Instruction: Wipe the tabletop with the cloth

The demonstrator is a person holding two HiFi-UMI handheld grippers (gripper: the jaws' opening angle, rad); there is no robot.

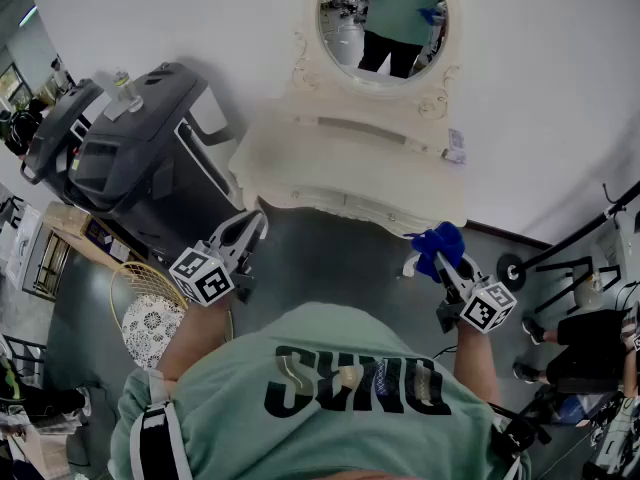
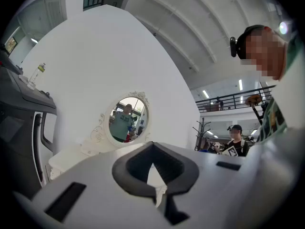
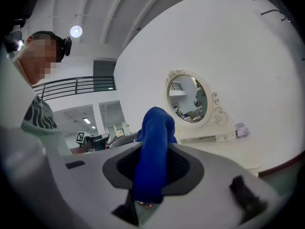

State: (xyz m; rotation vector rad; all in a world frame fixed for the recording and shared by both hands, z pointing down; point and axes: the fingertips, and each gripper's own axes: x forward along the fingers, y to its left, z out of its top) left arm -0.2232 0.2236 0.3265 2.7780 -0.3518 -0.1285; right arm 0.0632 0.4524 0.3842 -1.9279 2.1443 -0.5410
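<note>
The right claw (image 1: 447, 265) is closed on a blue cloth (image 1: 438, 242). The cloth is pinched between the two jaws and bunches up beyond their tips. Claw and cloth hang in the air just off the front right corner of the white bench (image 1: 330, 168), not touching its top. The left claw (image 1: 256, 222) has its jaws drawn together at the tips with nothing between them, and it points at the bench's front left corner. An oval mirror (image 1: 383, 18) stands at the back of the bench, and a small box (image 1: 456, 146) sits at the bench's right end. A black treadmill (image 1: 130, 148) stands to the left of the bench.
</note>
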